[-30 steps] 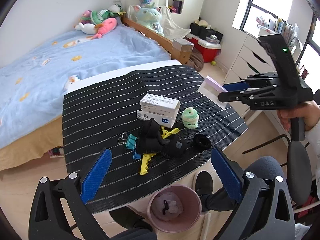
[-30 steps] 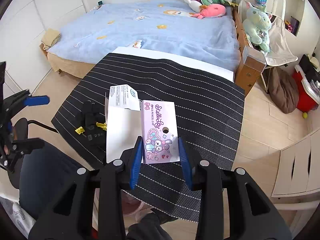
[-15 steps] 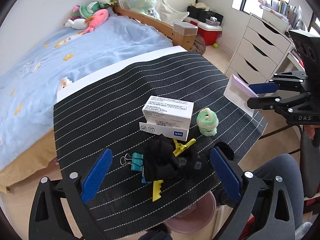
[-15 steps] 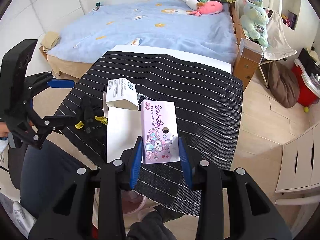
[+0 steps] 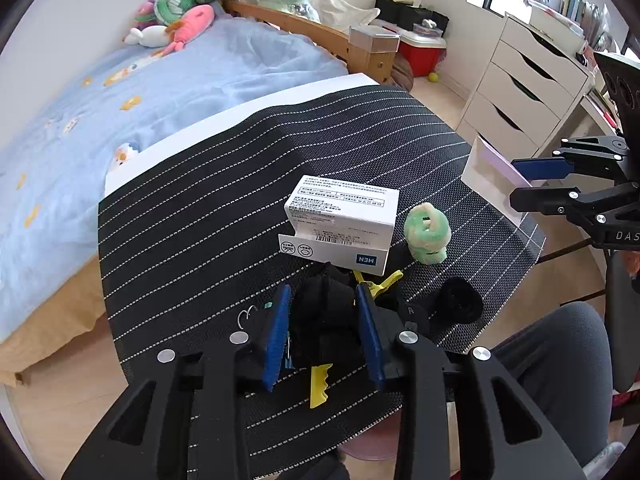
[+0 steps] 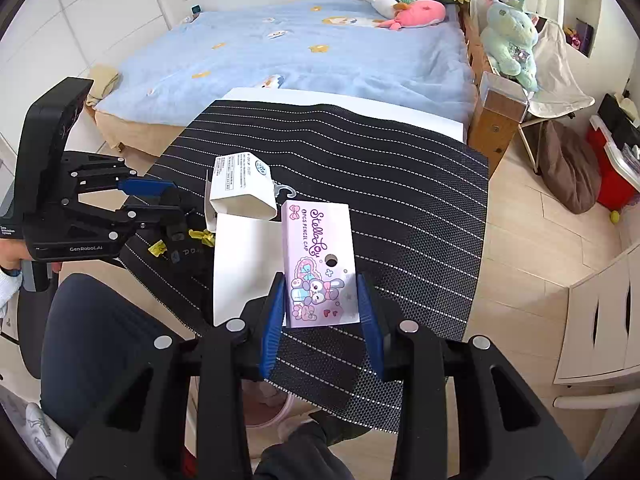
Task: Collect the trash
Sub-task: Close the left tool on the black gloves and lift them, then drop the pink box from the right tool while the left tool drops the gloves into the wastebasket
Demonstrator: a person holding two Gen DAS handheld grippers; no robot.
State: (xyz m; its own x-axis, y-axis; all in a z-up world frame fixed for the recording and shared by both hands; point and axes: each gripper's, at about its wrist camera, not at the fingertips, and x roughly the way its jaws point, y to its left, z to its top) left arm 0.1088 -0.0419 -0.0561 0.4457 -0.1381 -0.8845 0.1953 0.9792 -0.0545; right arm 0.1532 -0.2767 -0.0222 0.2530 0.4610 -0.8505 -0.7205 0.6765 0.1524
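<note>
At lower centre of the left wrist view, the left gripper (image 5: 325,316), black-framed with blue pads, is closing around a crumpled black fabric piece (image 5: 324,312) that lies on the black mat with white dotted stripes (image 5: 192,240); the fabric fills the gap between the pads. A yellow toothed plastic clip (image 5: 320,384) projects from under the fabric toward the bottom edge. Just above, at frame centre, stands a white printed cardboard box (image 5: 344,216) with its flap open; to its right sits a small green-and-cream plush figure (image 5: 426,232), and below that a black round object (image 5: 460,300). A pink round bin (image 5: 372,444) shows beneath the mat's near edge.

At lower centre of the right wrist view, the right gripper (image 6: 322,308) pinches a lilac cartoon-printed pencil-cap carton (image 6: 318,264) by its sides, holding it above the mat. At far right of the left view, this gripper and carton appear raised off the table. A blue-quilted bed (image 6: 280,48) fills the upper frame.
</note>
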